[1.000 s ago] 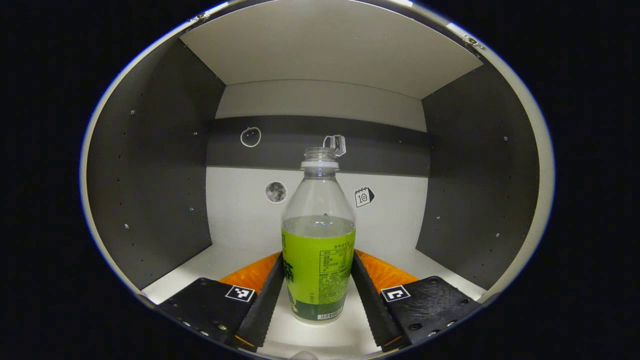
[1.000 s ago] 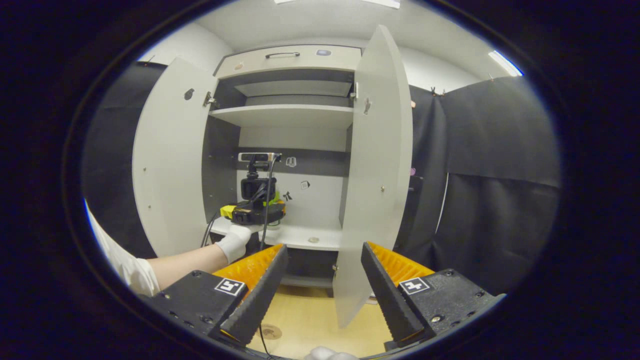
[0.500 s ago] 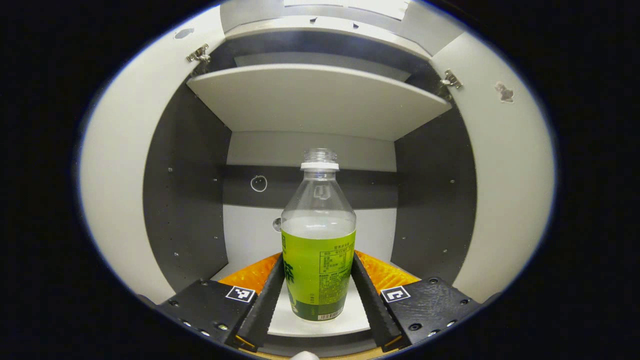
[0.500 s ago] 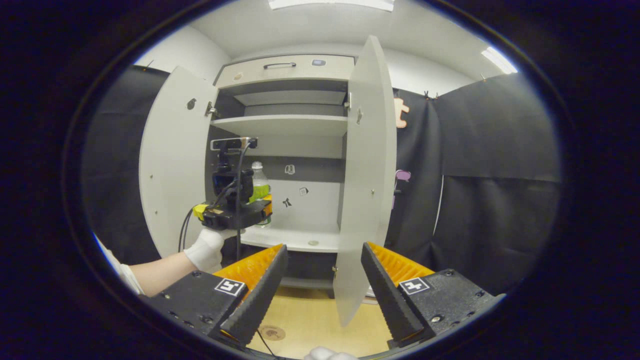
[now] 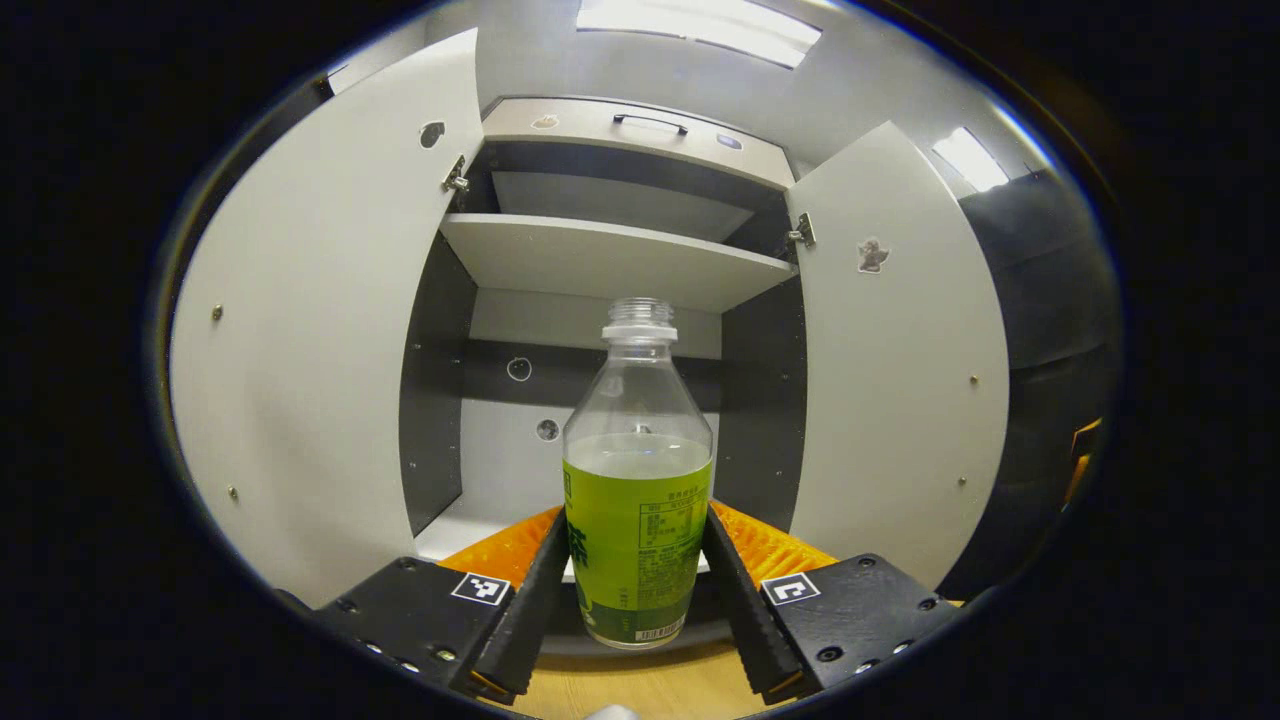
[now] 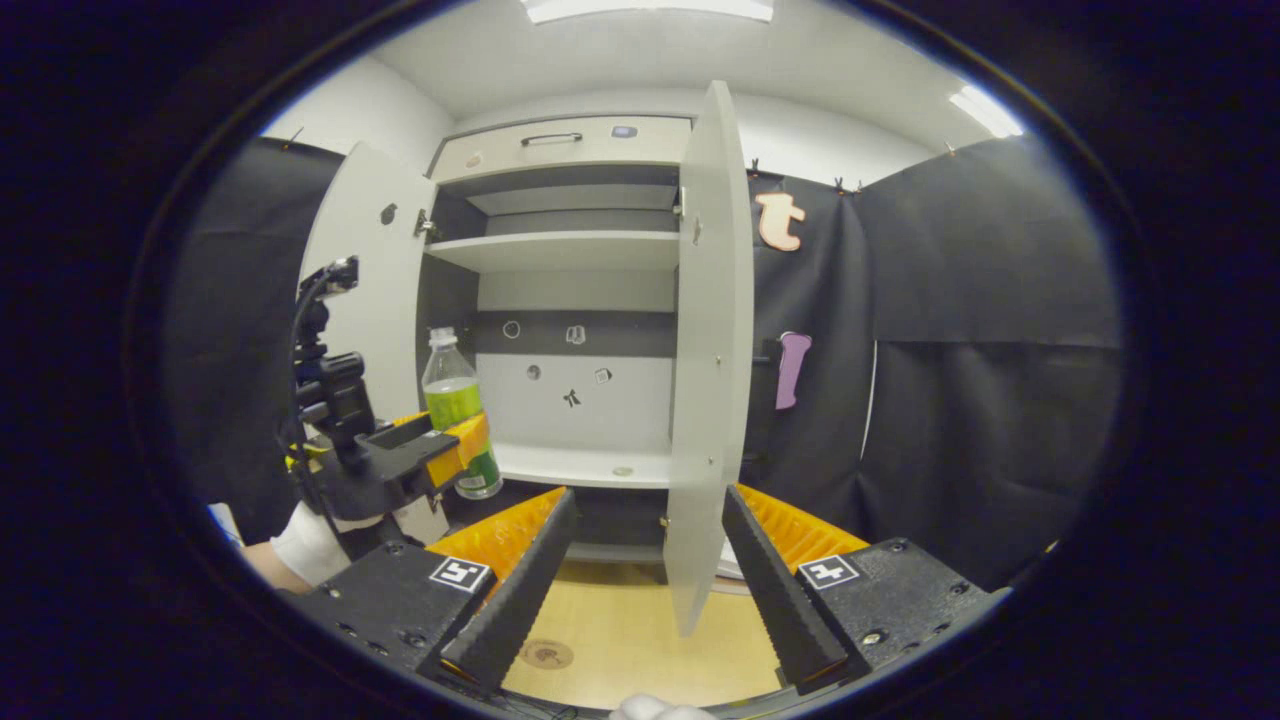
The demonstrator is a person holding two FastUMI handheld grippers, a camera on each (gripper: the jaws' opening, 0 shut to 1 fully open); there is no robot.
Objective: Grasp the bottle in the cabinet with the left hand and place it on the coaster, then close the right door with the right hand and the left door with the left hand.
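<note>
Between the ribbed fingers of my left gripper (image 5: 637, 590) I am holding the bottle (image 5: 637, 480), and both fingers are pressing against its sides. It is standing upright in the grip, out in front of the cabinet (image 5: 610, 260) and above the wooden floor (image 6: 620, 630). The bottle is clear plastic, with a rounded shoulder narrowing to a threaded neck that is showing no cap. A glossy green label is wrapping its lower half, printed with small text, and the liquid is sitting level with the label's top edge, leaving the upper half see-through.

From the right gripper view I am seeing the same bottle (image 6: 460, 410) at the left, clamped in the left gripper (image 6: 455, 440), with a gloved hand (image 6: 305, 540) gripping the handle below it.

My right gripper (image 6: 640, 570) is hanging open, its fingers spread wide with nothing between them, pointing at the edge of the right door (image 6: 705, 370).

Both flat, matte, pale doors are standing open; the left door (image 5: 320, 330) is showing small screw heads. The cabinet is dark-walled inside, with a pale shelf (image 5: 610, 262) across it and small stickers on the back panel. A small round object (image 6: 622, 470), too small to identify, is lying on the bottom board.
</note>
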